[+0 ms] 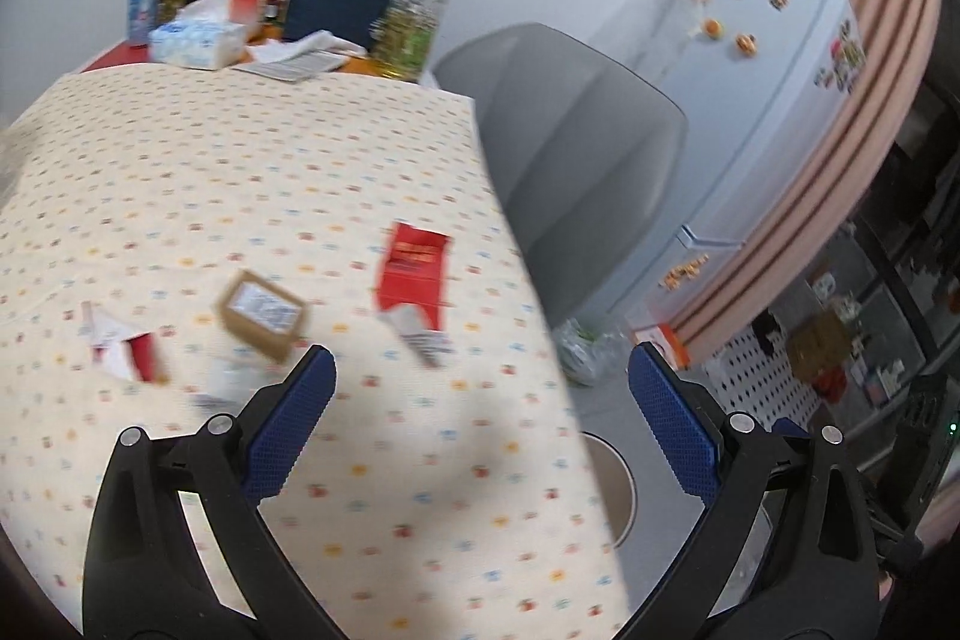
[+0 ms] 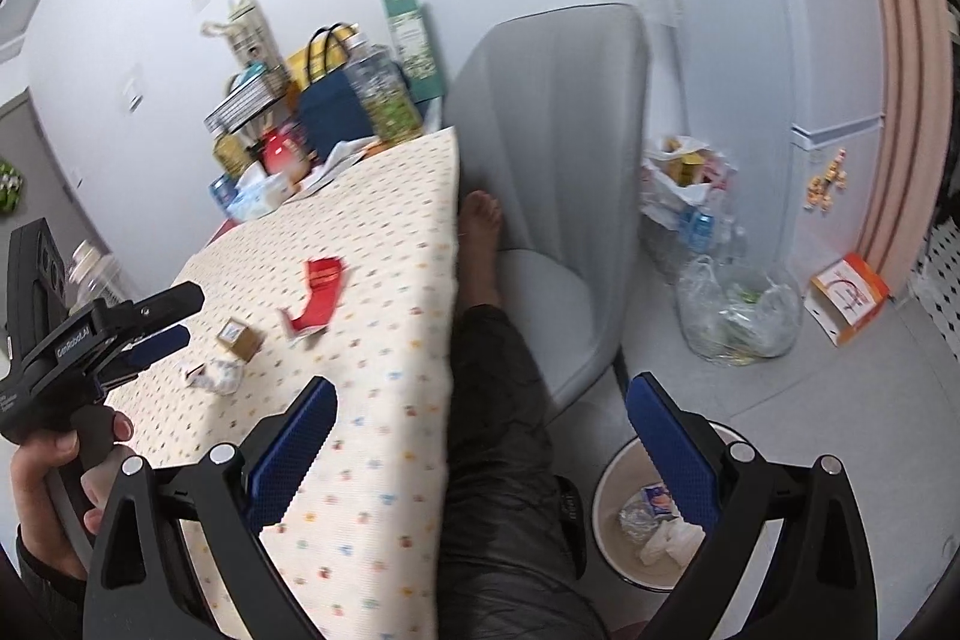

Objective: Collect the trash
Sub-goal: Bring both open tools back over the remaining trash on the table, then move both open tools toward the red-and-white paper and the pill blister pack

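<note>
Trash lies on the dotted tablecloth [image 1: 180, 172]: a torn red wrapper [image 1: 413, 274], a small brown box [image 1: 262, 313], a red and white torn packet [image 1: 123, 349] and crumpled white paper [image 1: 225, 376]. My left gripper [image 1: 480, 388] is open and empty, above the table's right edge, short of the trash. In the right wrist view the wrapper [image 2: 321, 295], box [image 2: 240, 337] and crumpled paper [image 2: 219, 376] show, with the left gripper [image 2: 162, 319] over them. My right gripper [image 2: 480, 418] is open and empty, over the table edge and a white bin [image 2: 612, 484] holding trash.
A grey chair [image 2: 552, 148] stands at the table's right side, with the person's leg [image 2: 498, 400] and bare foot beside it. Bags, bottles and a tissue pack [image 1: 198, 40] crowd the table's far end. Plastic bags [image 2: 738, 316] and an orange box lie on the floor by the fridge.
</note>
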The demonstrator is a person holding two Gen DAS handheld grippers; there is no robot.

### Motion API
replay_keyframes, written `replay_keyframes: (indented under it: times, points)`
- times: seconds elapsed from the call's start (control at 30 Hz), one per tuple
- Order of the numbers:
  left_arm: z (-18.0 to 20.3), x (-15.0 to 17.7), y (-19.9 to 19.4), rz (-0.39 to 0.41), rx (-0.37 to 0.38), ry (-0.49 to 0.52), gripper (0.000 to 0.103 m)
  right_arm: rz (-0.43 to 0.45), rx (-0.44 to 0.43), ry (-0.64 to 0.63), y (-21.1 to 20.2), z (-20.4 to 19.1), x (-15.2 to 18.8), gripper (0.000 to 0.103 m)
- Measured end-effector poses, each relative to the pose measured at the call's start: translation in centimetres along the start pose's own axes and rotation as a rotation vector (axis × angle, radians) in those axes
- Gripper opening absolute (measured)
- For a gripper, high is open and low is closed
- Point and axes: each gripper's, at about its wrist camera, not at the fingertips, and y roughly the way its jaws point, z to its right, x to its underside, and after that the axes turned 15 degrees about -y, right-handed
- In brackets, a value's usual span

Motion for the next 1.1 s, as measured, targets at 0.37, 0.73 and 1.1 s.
replay_keyframes:
  times: [0.37,0.73,1.1]
  points:
    - [-7.7,-1.5,-2.5,0.062,-0.092,-0.099,0.097,-0.022,-0.075,-0.083,2.3,-5.9,-1.5,0.095]
    - [-14.1,-2.0,-3.4,0.075,-0.182,-0.176,0.097,-0.049,-0.113,-0.135,4.5,-9.3,-2.2,0.095]
    - [-16.1,-1.8,-1.6,0.044,-0.232,-0.165,0.097,-0.077,-0.134,-0.179,6.6,-11.5,-2.3,0.095]
